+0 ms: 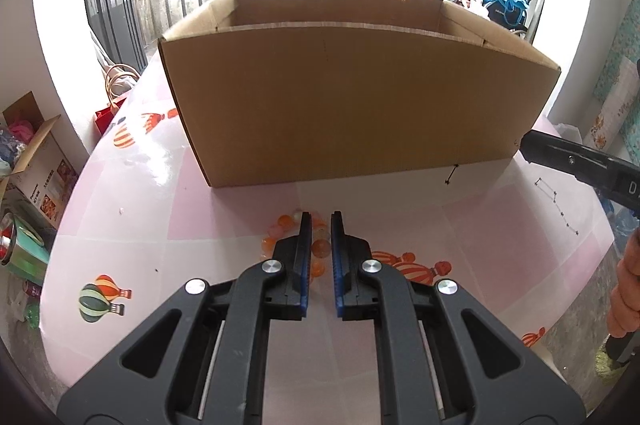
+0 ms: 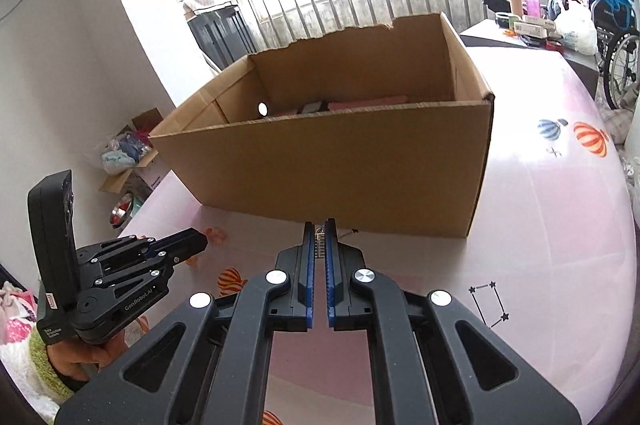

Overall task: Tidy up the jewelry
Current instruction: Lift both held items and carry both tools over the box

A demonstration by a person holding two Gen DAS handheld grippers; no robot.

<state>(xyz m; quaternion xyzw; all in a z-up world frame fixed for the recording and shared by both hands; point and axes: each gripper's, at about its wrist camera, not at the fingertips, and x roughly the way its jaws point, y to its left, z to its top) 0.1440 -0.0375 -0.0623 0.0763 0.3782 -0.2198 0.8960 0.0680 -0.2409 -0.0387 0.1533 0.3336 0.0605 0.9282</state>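
The left gripper (image 1: pixel 321 215) hangs over the pink worktop (image 1: pixel 500 225) with its jaws nearly together, only a narrow slit between the blue pads. An orange bead bracelet (image 1: pixel 280 225) lies on the worktop directly under and just behind the jaw tips, its beads showing to the left of the jaws and through the slit; whether the pads pinch any bead cannot be told. Straight ahead of the jaws stands an open cardboard box (image 1: pixel 360 105), its near wall well beyond the tips.

The right gripper (image 2: pixel 319 223) has its jaws drawn close, and a small silvery piece of jewelry (image 2: pixel 319 237) with a dark ribbed pattern sits in the slit between the tips, apparently clamped there. Ahead of these jaws is the same cardboard box, with pink and dark items visible on its floor. Left of and below the right jaws, the left gripper appears held in a hand (image 2: pixel 86 357) with a green cuff, pointing toward the orange beads.
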